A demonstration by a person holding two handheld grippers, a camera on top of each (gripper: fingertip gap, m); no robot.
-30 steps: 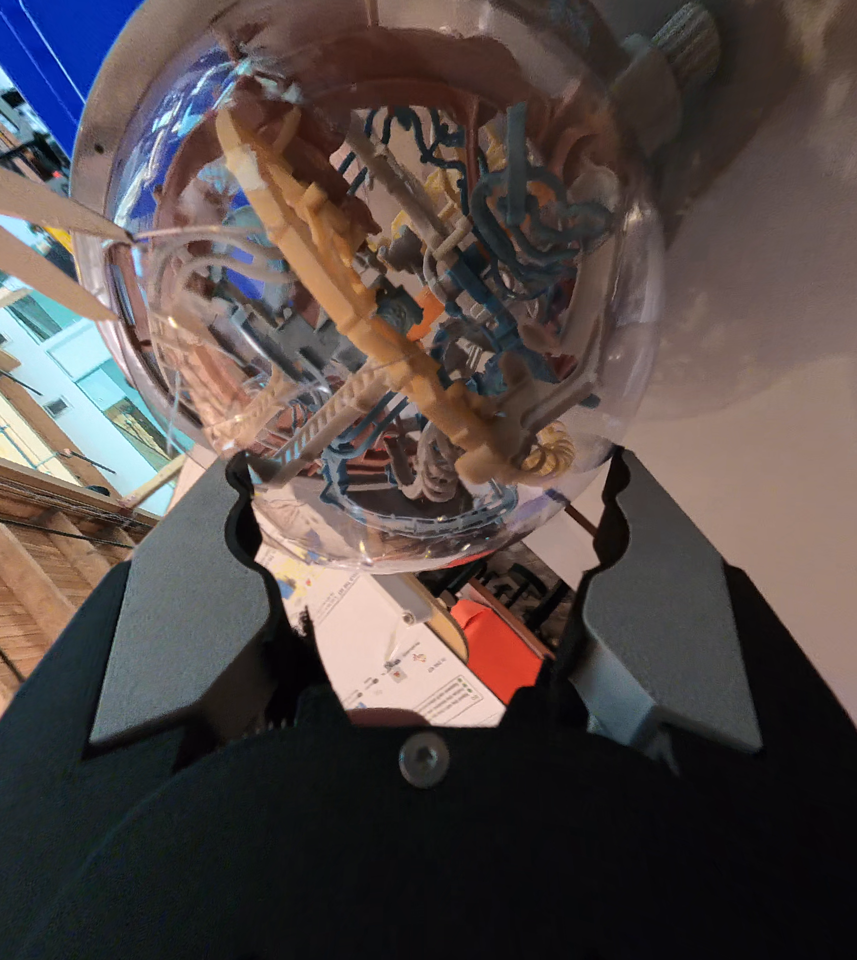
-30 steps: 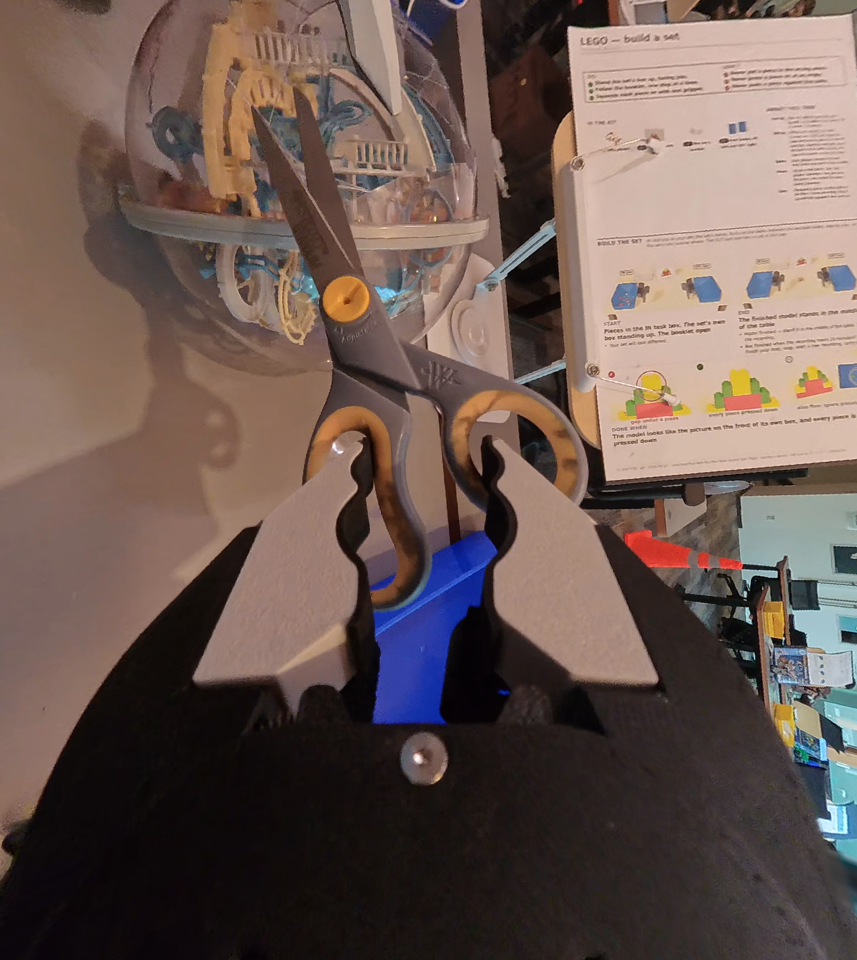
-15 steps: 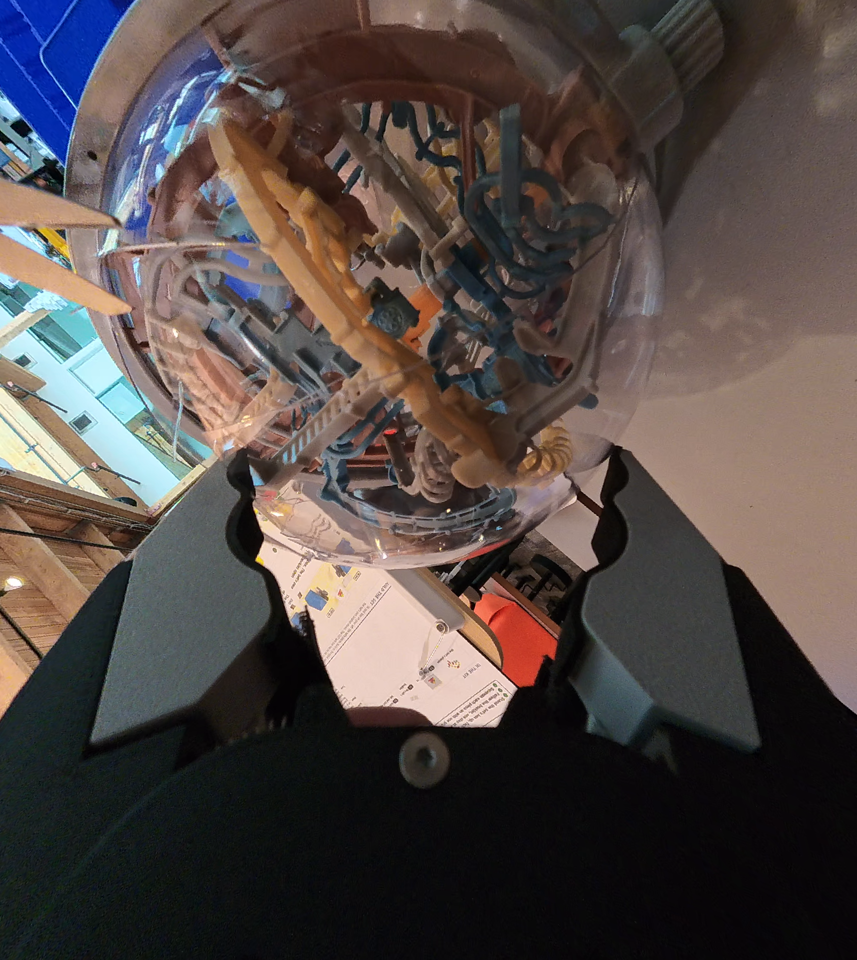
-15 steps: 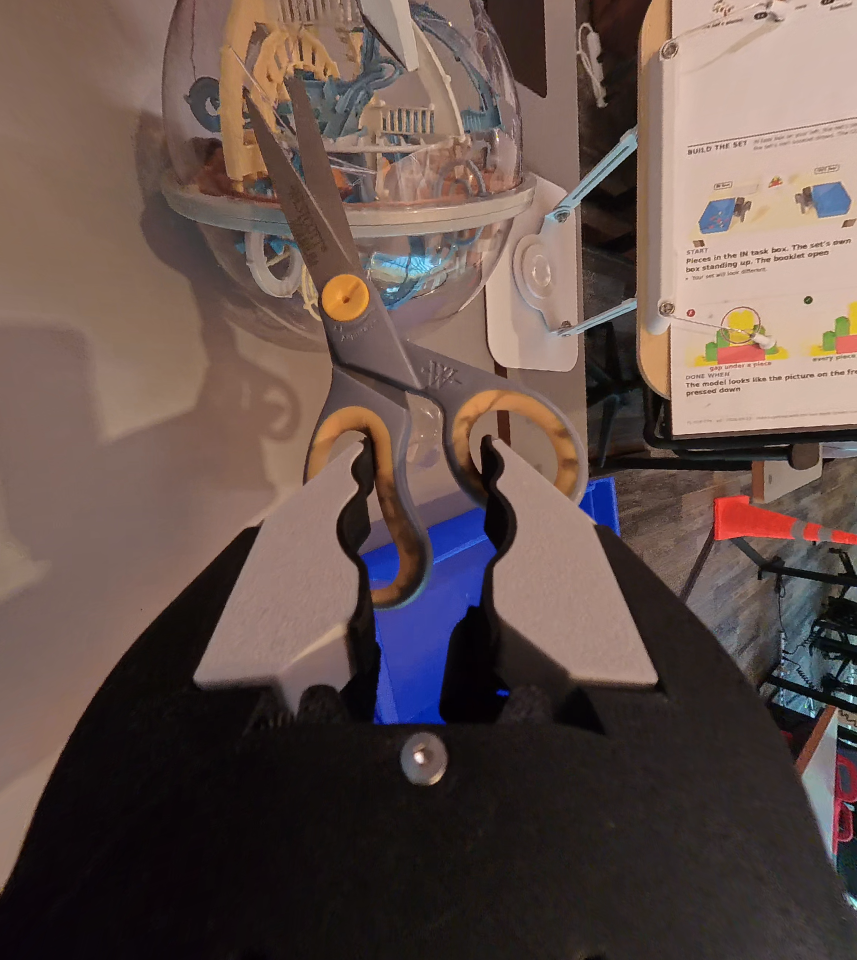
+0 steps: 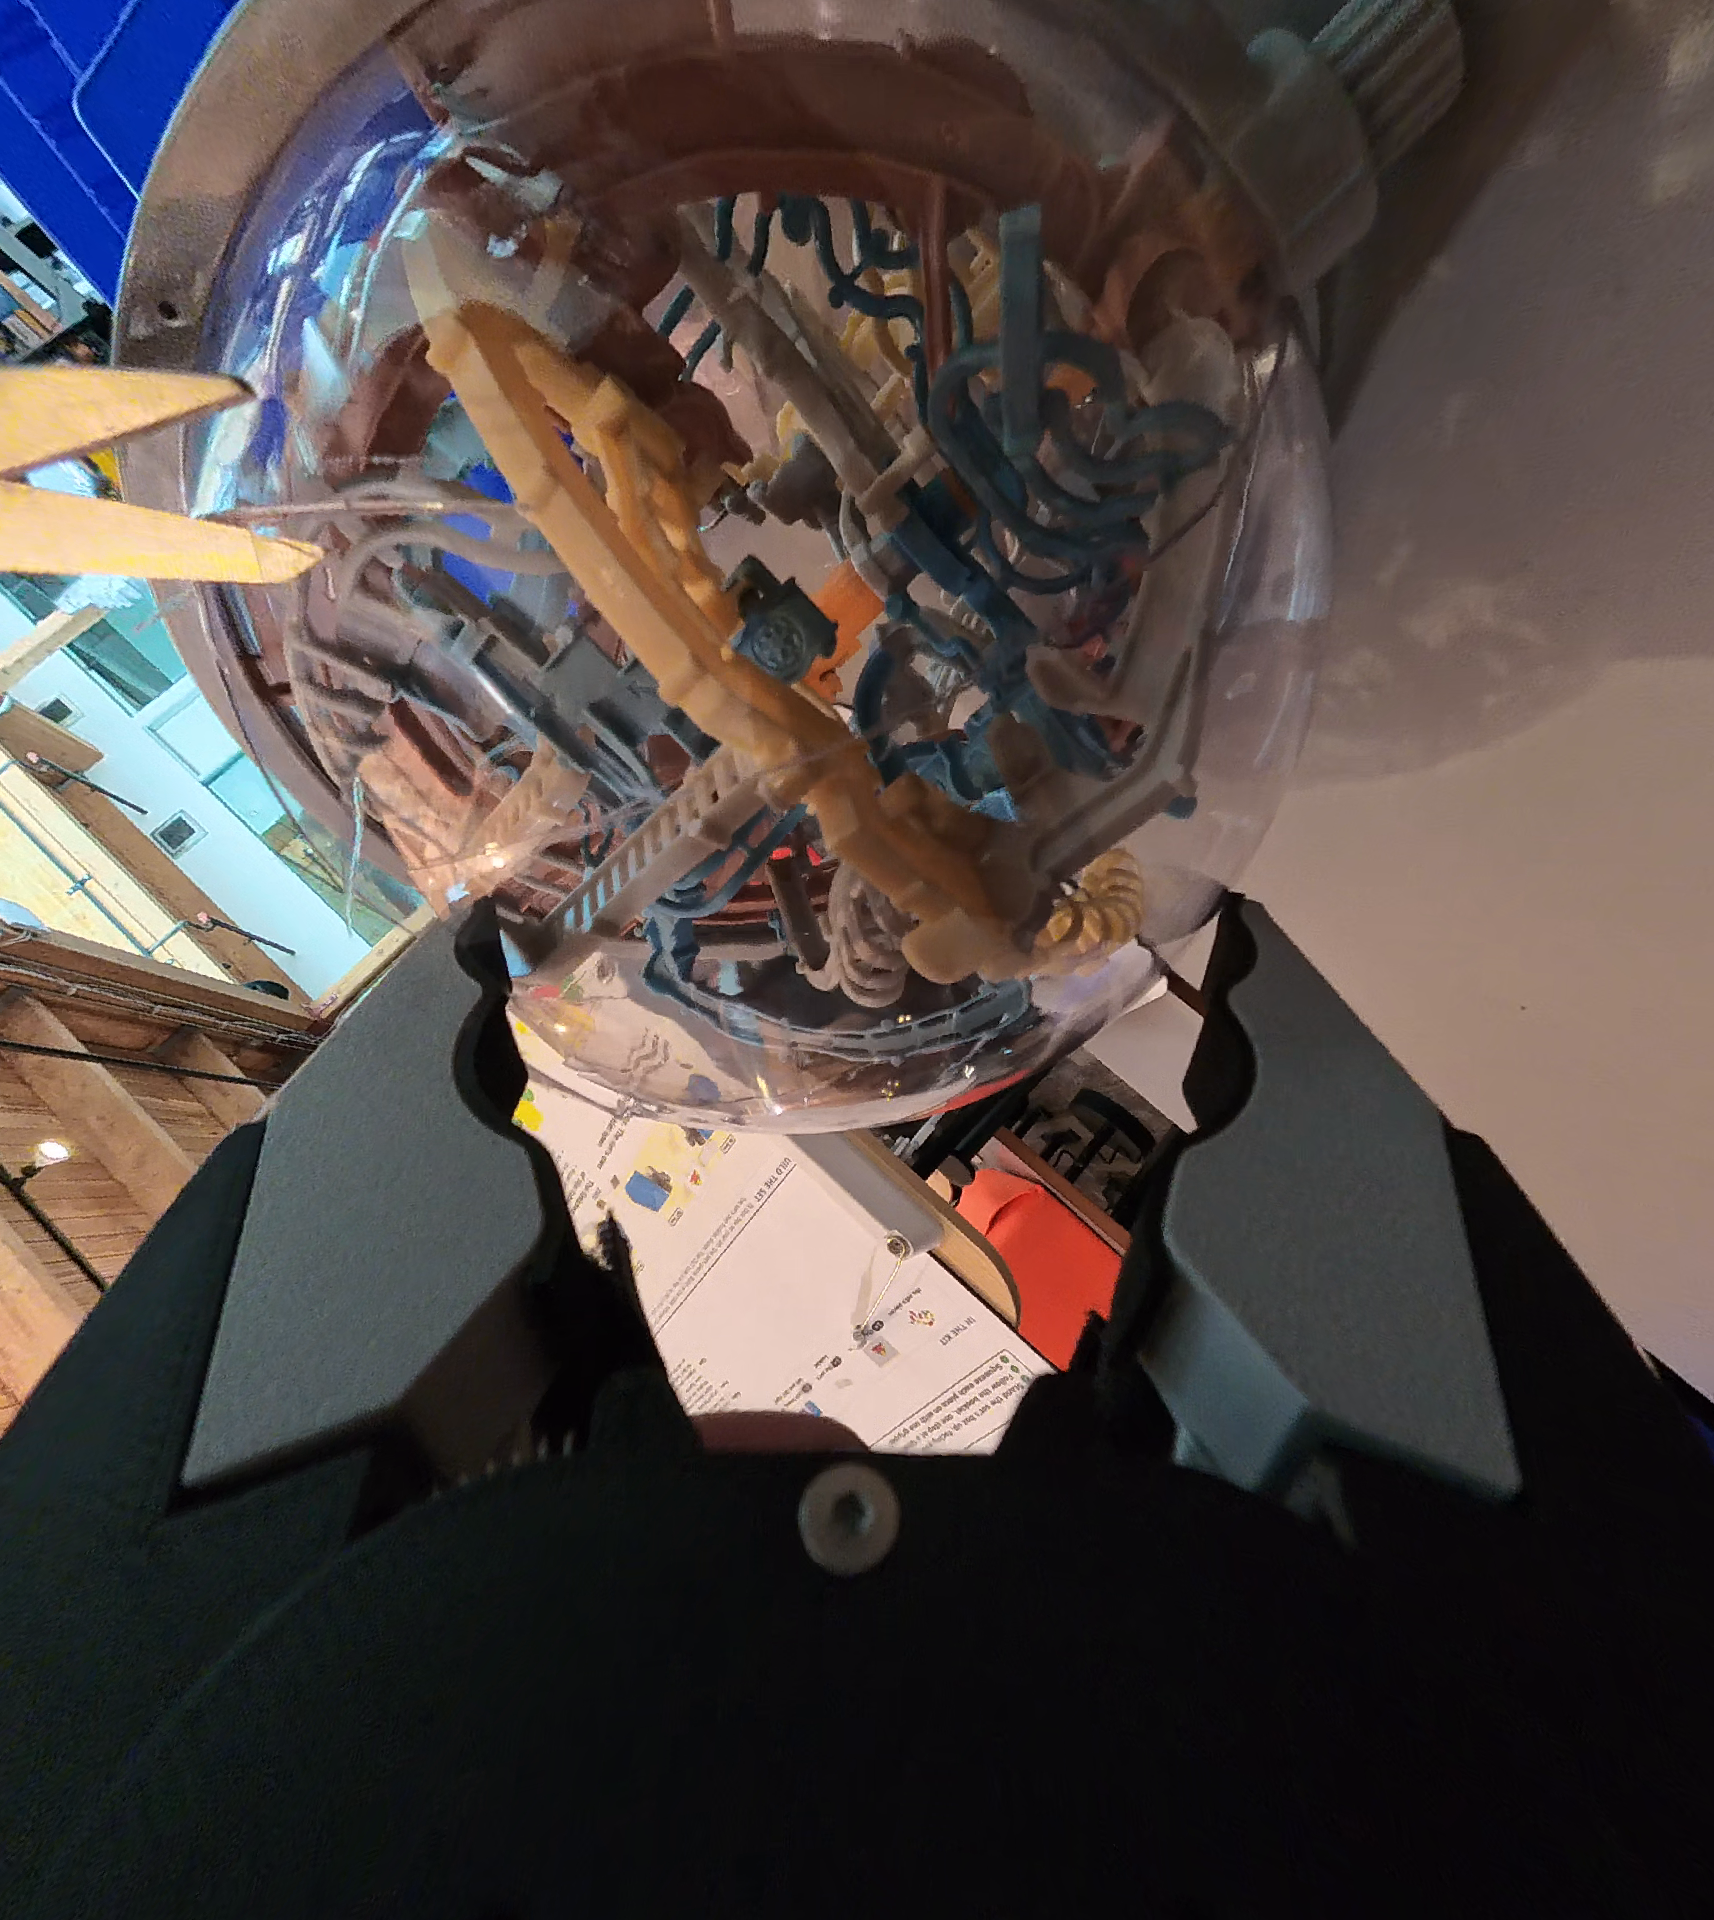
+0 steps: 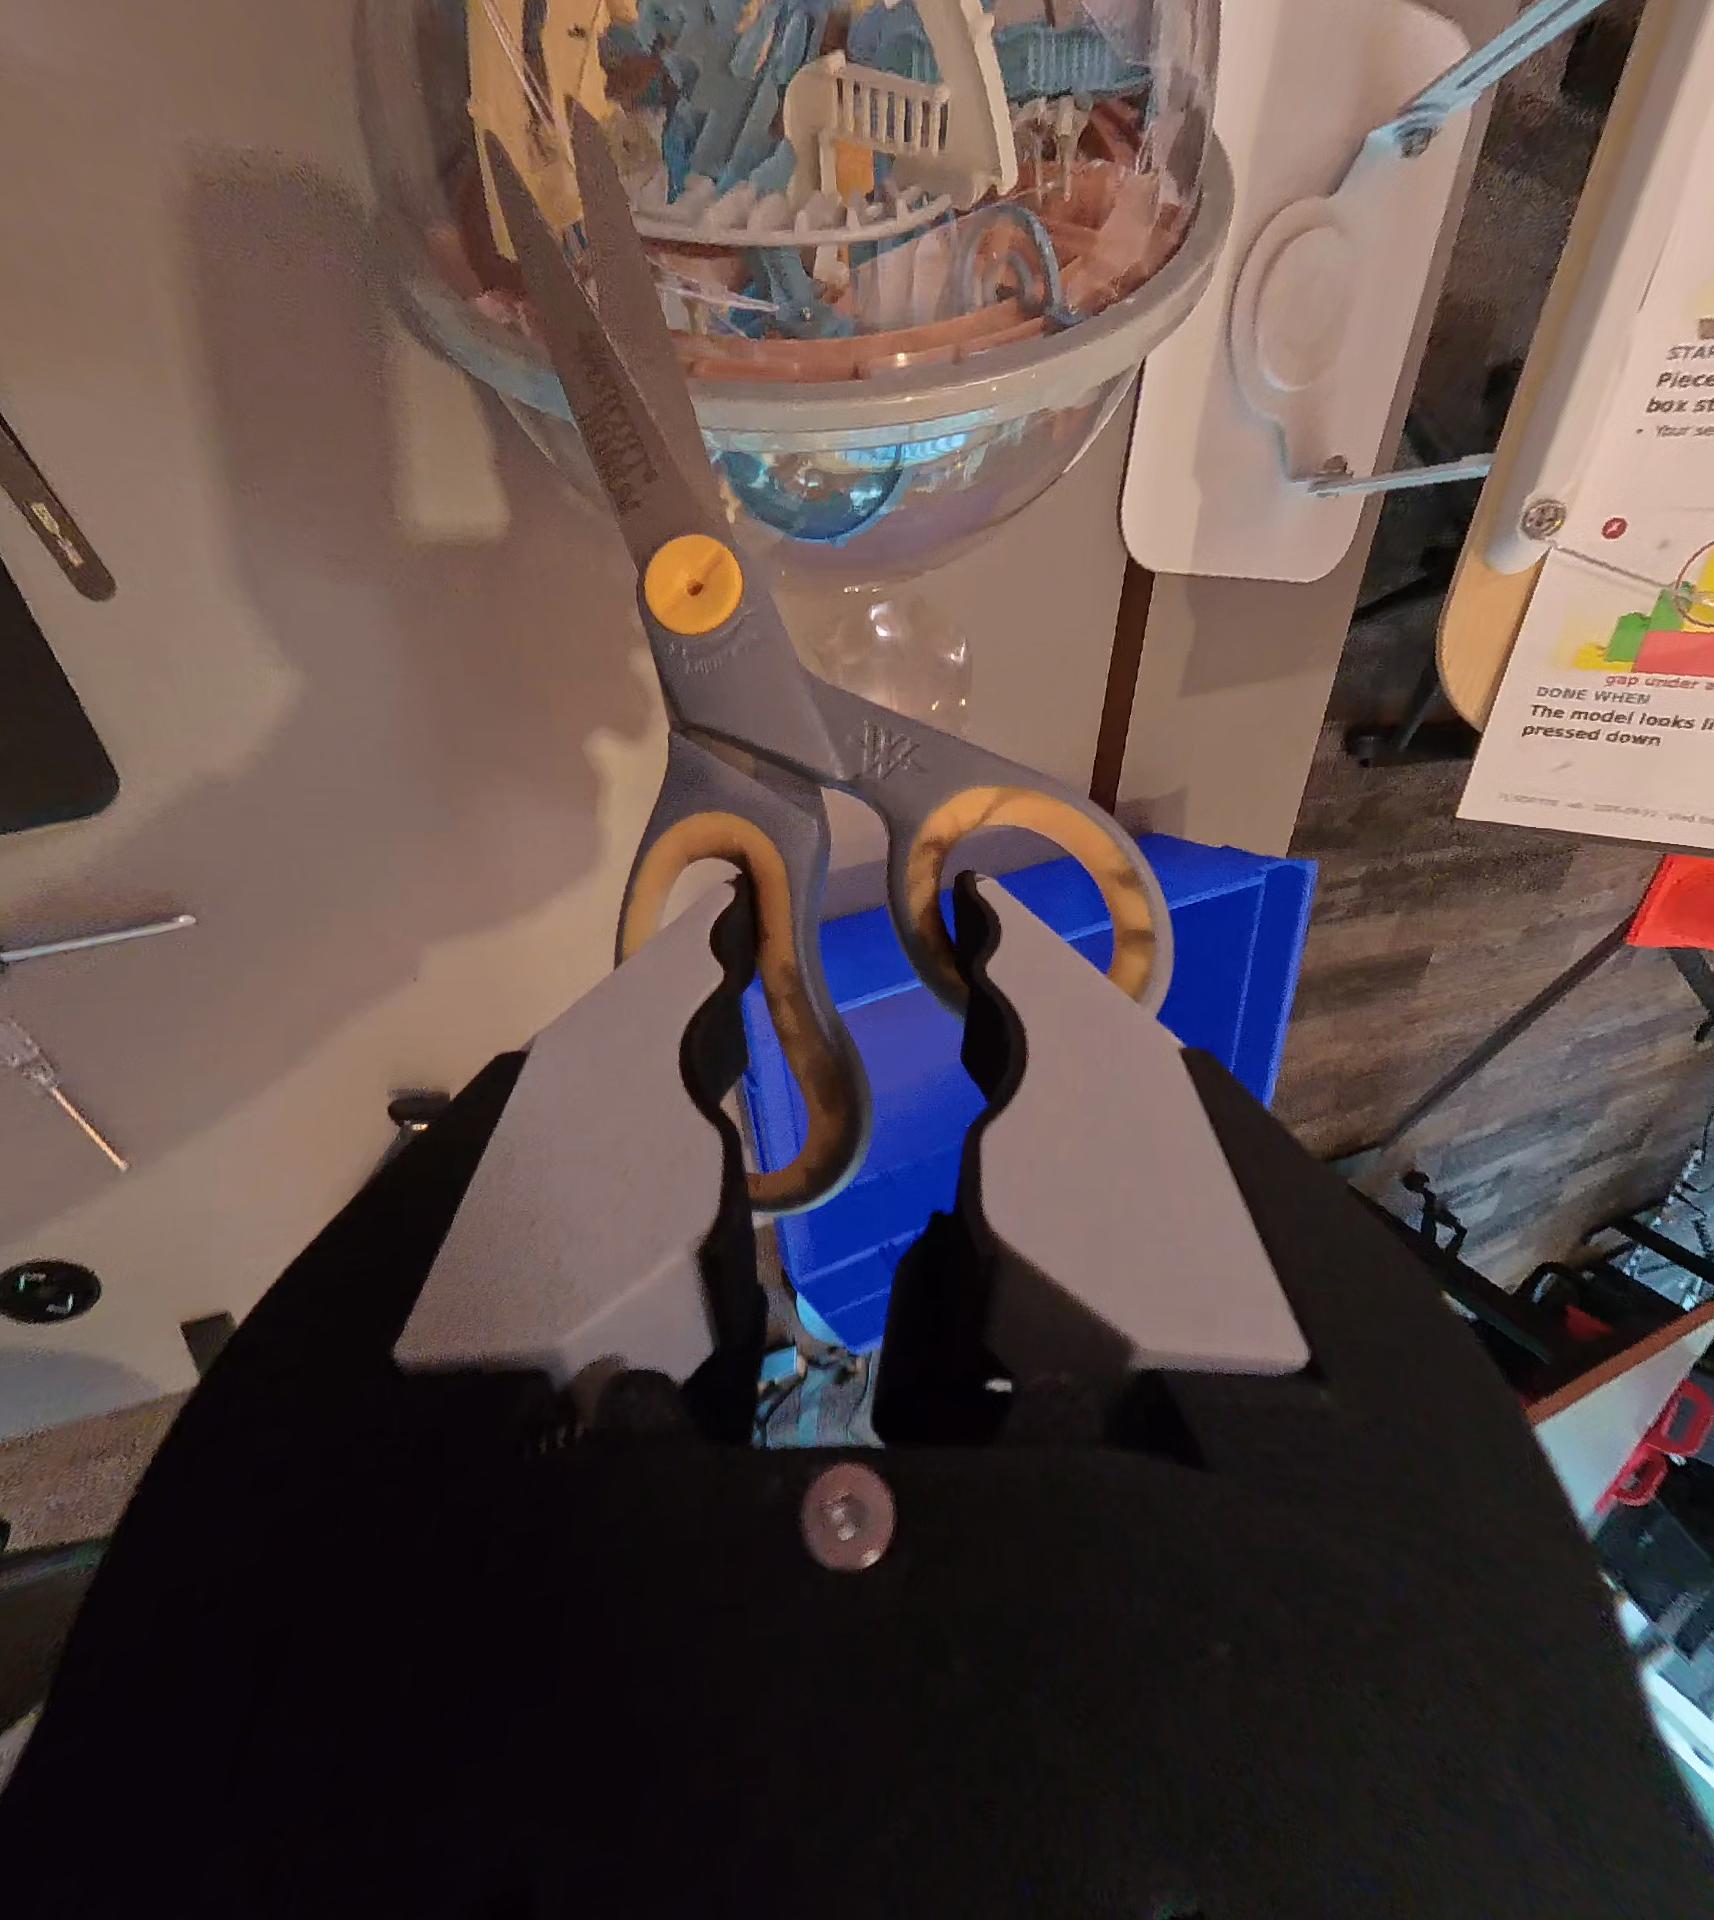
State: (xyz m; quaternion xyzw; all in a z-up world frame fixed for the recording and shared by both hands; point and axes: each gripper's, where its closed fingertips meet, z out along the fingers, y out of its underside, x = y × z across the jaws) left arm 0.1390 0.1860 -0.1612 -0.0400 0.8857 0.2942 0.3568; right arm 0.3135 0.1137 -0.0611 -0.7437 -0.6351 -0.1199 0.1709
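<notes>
Cradling the clear maze ball [image 5: 728, 582] between the tips of my left gripper [image 5: 853, 997], I keep those fingers spread wide against its curved underside, while two scissor blades [image 5: 84, 468] touch its shell from the left; in the right view my right gripper [image 6: 848, 914] is clamped on the scissors [image 6: 728, 727] by their handle loops, blades slightly apart against the ball, above a blue bin [image 6: 1196, 966]

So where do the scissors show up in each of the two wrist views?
Left wrist view: only the scissors blade tips, at the left edge, against the clear maze ball.
Right wrist view: scissors centre frame, handles in the right gripper.
Shared landmark: the maze ball.
</notes>
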